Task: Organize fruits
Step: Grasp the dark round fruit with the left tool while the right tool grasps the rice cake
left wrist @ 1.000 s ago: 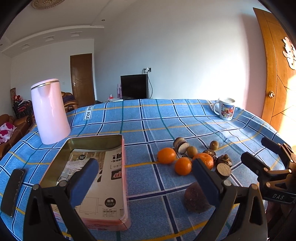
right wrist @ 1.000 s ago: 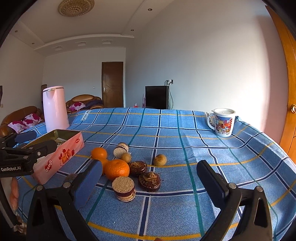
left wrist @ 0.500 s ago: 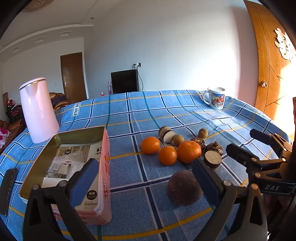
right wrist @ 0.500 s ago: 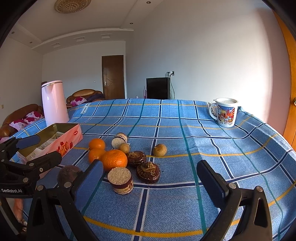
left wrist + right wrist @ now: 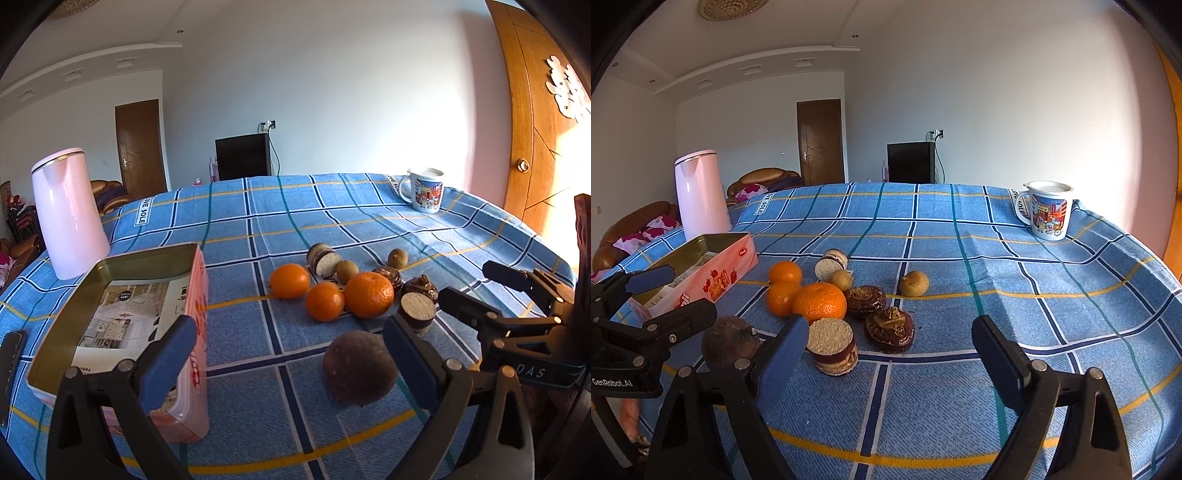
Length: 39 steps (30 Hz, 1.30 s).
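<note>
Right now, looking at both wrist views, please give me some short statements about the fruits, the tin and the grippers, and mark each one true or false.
1. Three oranges lie on the tablecloth. True.
2. The pink tin already holds an orange. False: only printed paper shows inside.
3. The left gripper is shut on the dark round fruit. False: it is open and holds nothing.
4. The right gripper is open and empty. True.
5. The mug stands apart from the fruit, near the far edge. True.
</note>
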Motion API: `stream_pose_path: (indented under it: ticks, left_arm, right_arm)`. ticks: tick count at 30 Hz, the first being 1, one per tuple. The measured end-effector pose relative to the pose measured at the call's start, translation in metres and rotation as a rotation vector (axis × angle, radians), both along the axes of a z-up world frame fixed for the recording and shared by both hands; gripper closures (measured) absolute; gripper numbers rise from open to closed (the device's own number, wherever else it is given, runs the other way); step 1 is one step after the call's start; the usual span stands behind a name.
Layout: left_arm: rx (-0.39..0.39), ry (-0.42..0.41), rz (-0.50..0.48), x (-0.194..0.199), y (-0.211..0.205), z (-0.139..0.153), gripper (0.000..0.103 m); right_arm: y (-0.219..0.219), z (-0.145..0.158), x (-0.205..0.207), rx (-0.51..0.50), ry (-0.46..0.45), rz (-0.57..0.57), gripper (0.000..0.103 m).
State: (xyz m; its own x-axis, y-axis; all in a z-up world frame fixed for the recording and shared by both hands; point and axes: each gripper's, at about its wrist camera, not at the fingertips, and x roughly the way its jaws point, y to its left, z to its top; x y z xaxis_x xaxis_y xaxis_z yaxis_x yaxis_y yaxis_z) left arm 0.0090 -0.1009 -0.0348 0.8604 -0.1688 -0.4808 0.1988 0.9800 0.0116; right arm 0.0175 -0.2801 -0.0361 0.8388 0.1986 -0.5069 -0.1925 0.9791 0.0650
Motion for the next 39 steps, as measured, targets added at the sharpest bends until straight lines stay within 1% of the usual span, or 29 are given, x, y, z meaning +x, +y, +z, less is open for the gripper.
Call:
stream_pose_path:
  ticks: [3,4,5,6,9,10,13,16,17,18,19,20,22,25,28,31,34,36,37,39]
  left_arm:
    - [0.002,0.003,-0.013,-0.002,-0.004,-0.003,0.000]
    - [0.005,0.006,-0.019,-0.003,-0.007,-0.004,0.000]
    - [0.007,0.010,-0.030,-0.003,-0.010,-0.005,0.001]
    - [0.010,0.013,-0.040,-0.004,-0.013,-0.006,0.001]
    - [0.019,0.017,-0.065,-0.006,-0.019,-0.008,0.002]
    - [0.019,0.024,-0.076,-0.005,-0.021,-0.010,0.002]
    - [0.012,0.067,-0.103,0.000,-0.025,-0.016,0.010]
    - [0.000,0.116,-0.130,0.006,-0.028,-0.024,0.023]
    - [-0.004,0.128,-0.143,0.007,-0.029,-0.026,0.031]
    - [-0.008,0.137,-0.152,0.008,-0.029,-0.028,0.044]
    - [-0.023,0.149,-0.166,0.010,-0.029,-0.029,0.050]
    - [-0.040,0.155,-0.174,0.010,-0.027,-0.029,0.051]
    - [-0.046,0.153,-0.170,0.009,-0.025,-0.028,0.051]
    - [-0.070,0.131,-0.153,0.006,-0.016,-0.023,0.051]
    - [-0.054,0.089,-0.135,0.003,-0.011,-0.015,0.051]
    - [-0.046,0.064,-0.120,0.001,-0.006,-0.011,0.051]
    - [-0.045,0.052,-0.110,0.000,0.000,-0.009,0.051]
    - [-0.054,0.051,-0.104,0.000,0.004,-0.008,0.051]
    - [-0.058,0.050,-0.100,0.000,0.006,-0.008,0.051]
    - [-0.066,0.045,-0.089,0.001,0.011,-0.006,0.051]
  right_arm:
    - [-0.002,-0.003,0.000,0.006,0.009,0.000,0.015]
    - [-0.003,-0.003,0.000,0.007,0.010,0.000,0.017]
    - [-0.004,-0.004,0.000,0.008,0.013,-0.001,0.022]
    - [-0.004,-0.005,0.001,0.010,0.019,-0.001,0.023]
    - [-0.007,-0.006,0.000,0.014,0.027,-0.008,0.024]
    - [-0.009,-0.007,0.000,0.017,0.029,-0.008,0.024]
    - [-0.011,-0.008,-0.001,0.025,0.031,-0.009,0.025]
    - [-0.011,-0.008,-0.001,0.035,0.036,0.003,0.029]
    - [-0.010,-0.008,0.000,0.038,0.040,0.012,0.032]
    - [-0.009,-0.009,0.000,0.039,0.043,0.023,0.034]
    - [-0.007,-0.009,0.000,0.038,0.045,0.034,0.034]
    - [-0.004,-0.009,0.000,0.038,0.047,0.044,0.035]
    - [0.000,-0.008,0.000,0.041,0.050,0.067,0.039]
    - [0.006,-0.005,0.000,0.035,0.046,0.094,0.039]
    - [0.015,-0.007,0.007,0.035,0.080,0.132,0.039]
    - [0.027,-0.009,0.013,-0.006,0.113,0.153,0.040]
    - [0.036,-0.015,0.022,-0.030,0.166,0.172,0.049]
    - [0.038,-0.022,0.026,-0.033,0.194,0.178,0.062]
    - [0.037,-0.024,0.027,-0.033,0.209,0.173,0.067]
    - [0.035,-0.022,0.025,-0.008,0.193,0.182,0.067]
